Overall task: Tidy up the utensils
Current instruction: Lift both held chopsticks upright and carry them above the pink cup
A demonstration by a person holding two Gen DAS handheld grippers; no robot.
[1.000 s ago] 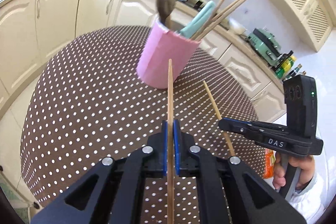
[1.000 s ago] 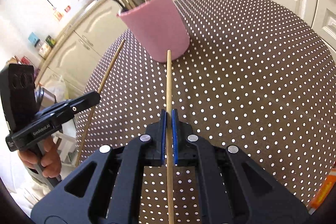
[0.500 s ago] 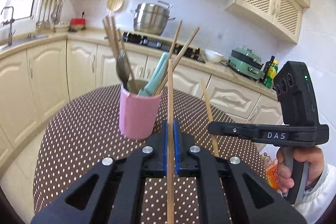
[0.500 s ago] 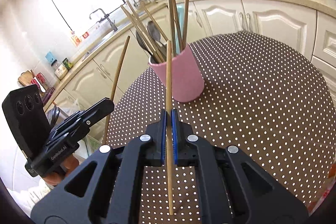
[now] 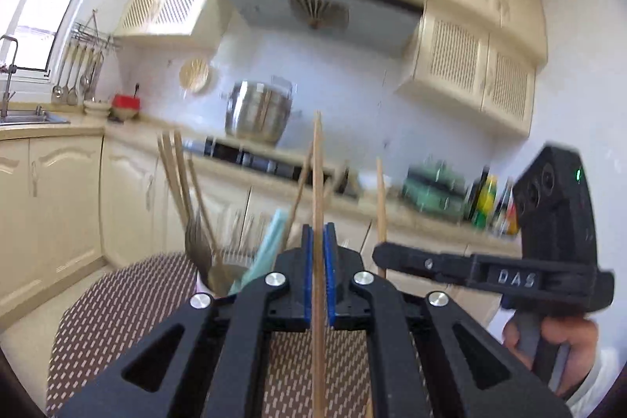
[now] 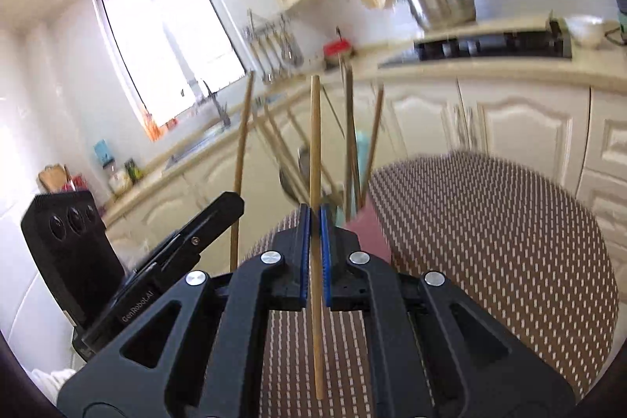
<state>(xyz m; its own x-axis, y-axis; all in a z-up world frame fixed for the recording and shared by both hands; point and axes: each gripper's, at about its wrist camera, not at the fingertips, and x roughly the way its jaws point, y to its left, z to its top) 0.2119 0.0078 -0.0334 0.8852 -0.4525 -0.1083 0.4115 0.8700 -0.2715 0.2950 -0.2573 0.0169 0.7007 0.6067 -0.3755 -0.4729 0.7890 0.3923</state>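
Left gripper (image 5: 318,253): jaws clamped on a wooden chopstick (image 5: 318,183), held upright, tip raised above the pink holder's mouth.
Right gripper (image 6: 314,234): jaws pinching a second chopstick (image 6: 315,143), also upright, on the near side of the pink holder (image 6: 372,234).
Pink holder: on the dotted tablecloth (image 6: 490,230), crowded with chopsticks, spoons and a teal utensil (image 5: 266,241); partly hidden behind both grippers.
Step, judged: drop sticks into holder.
Technique: bring one stick over the holder at a time, aim for a gap between the leaning handles, lower before releasing.
Risk: frames blurred; a tip snagging may tip the holder.
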